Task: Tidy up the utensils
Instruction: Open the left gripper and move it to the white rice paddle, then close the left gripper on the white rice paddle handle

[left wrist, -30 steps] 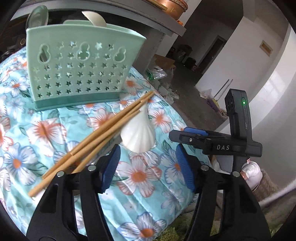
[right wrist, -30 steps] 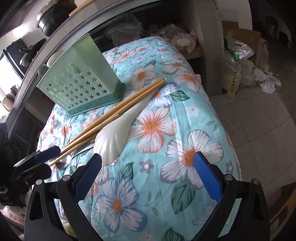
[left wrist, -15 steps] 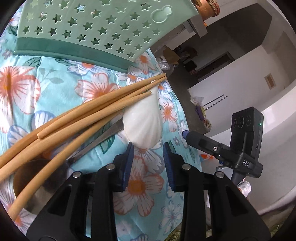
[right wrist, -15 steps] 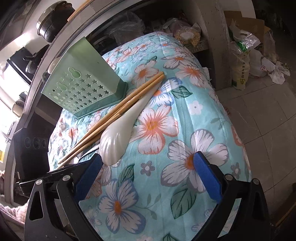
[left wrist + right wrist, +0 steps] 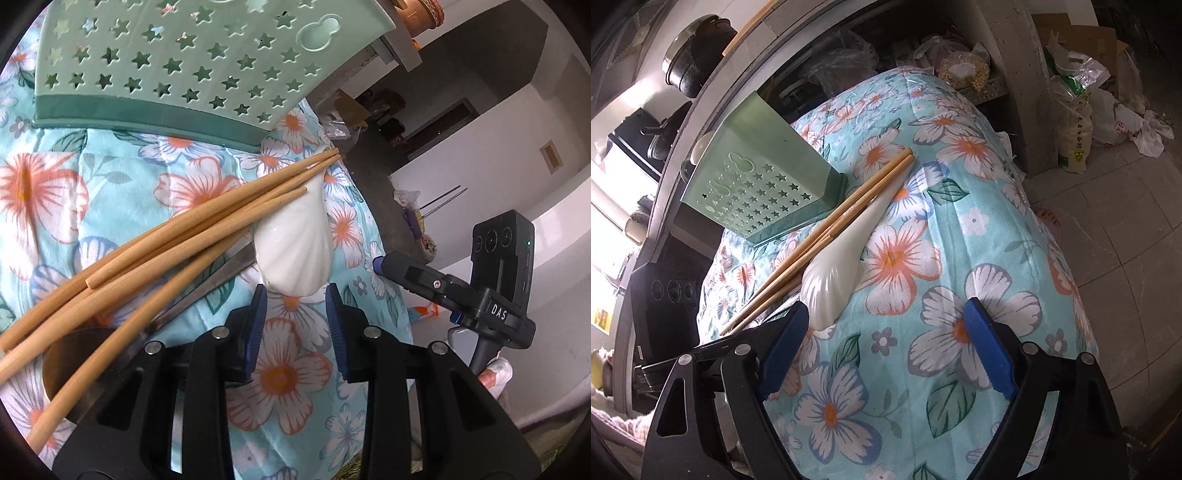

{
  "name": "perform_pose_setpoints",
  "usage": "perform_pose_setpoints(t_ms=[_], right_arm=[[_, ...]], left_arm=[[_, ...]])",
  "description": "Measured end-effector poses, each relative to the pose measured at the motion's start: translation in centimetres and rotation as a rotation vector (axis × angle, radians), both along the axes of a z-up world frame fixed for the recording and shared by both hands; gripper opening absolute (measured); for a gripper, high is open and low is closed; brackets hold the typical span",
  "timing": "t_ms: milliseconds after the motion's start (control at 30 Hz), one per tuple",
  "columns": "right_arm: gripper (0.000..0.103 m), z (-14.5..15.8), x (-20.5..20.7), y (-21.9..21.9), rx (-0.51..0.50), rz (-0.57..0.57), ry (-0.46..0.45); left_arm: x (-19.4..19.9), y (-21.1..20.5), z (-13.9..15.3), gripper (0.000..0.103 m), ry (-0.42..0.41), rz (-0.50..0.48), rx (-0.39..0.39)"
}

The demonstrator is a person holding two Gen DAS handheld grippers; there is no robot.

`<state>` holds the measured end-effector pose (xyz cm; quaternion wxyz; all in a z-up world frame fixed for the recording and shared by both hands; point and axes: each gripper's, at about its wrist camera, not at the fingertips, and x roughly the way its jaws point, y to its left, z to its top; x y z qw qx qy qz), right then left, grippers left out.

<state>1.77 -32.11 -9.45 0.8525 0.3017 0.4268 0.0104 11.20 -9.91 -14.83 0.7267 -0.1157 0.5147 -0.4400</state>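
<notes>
A white ceramic spoon [image 5: 293, 251] lies on the floral cloth, its bowl toward me, under several bamboo chopsticks [image 5: 177, 243]. A metal spoon [image 5: 74, 354] lies under the chopsticks at lower left. My left gripper [image 5: 295, 295] is open, jaws narrowed, with its pads on either side of the white spoon's bowl tip. The green star-punched utensil holder [image 5: 177, 62] stands behind. In the right wrist view the white spoon [image 5: 842, 266], chopsticks [image 5: 827, 232] and holder [image 5: 764, 192] show; my right gripper [image 5: 882, 343] is wide open and empty above the cloth.
The floral cloth [image 5: 923, 295] covers a small table that drops off to a tiled floor [image 5: 1126, 229] on the right. Bags and boxes [image 5: 1082, 92] sit on the floor beyond. A shelf with pots [image 5: 698, 55] runs behind the holder.
My left gripper moved in low toward the white spoon and its jaws narrowed around the bowl tip. My right gripper drifted slightly nearer the spoon, still wide open.
</notes>
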Motion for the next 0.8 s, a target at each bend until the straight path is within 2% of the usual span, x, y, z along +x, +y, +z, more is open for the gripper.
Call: perform_pose_setpoints(t_ms=[100,300,467,533,667,733,800], right_arm=[[0.079,-0.2,0.0,-0.2,0.014,-0.012,0.000],[0.078,-0.3,0.2,0.0,0.008,-0.014,0.006],[0.078,-0.4,0.3,0.3,-0.009,-0.008,0.010],[0.078,-0.4,0.2,0.3,-0.008,-0.008,0.008],[0.078,-0.5,0.1,0.0,0.011,-0.014,0.001],[0.078,-0.6,0.1,-0.1,0.019,-0.017,-0.002],[0.078,-0.6,0.0,-0.3,0.032,-0.022,-0.007]], left_arm=[[-0.1,-0.2,1.0,0.032,-0.073,-0.010,0.051],[1.1,0.5,1.6,0.032,-0.118,0.010,0.090],[1.2,0.5,2.6,0.032,-0.210,0.013,0.145],[0.6,0.1,3.2,0.036,-0.279,-0.016,0.181],[-2.0,-2.0,4.3,0.048,-0.477,-0.134,0.278],[-3.3,-3.2,4.3,0.054,-0.557,-0.189,0.322],[-4.3,-4.3,4.0,0.056,-0.628,-0.235,0.372]])
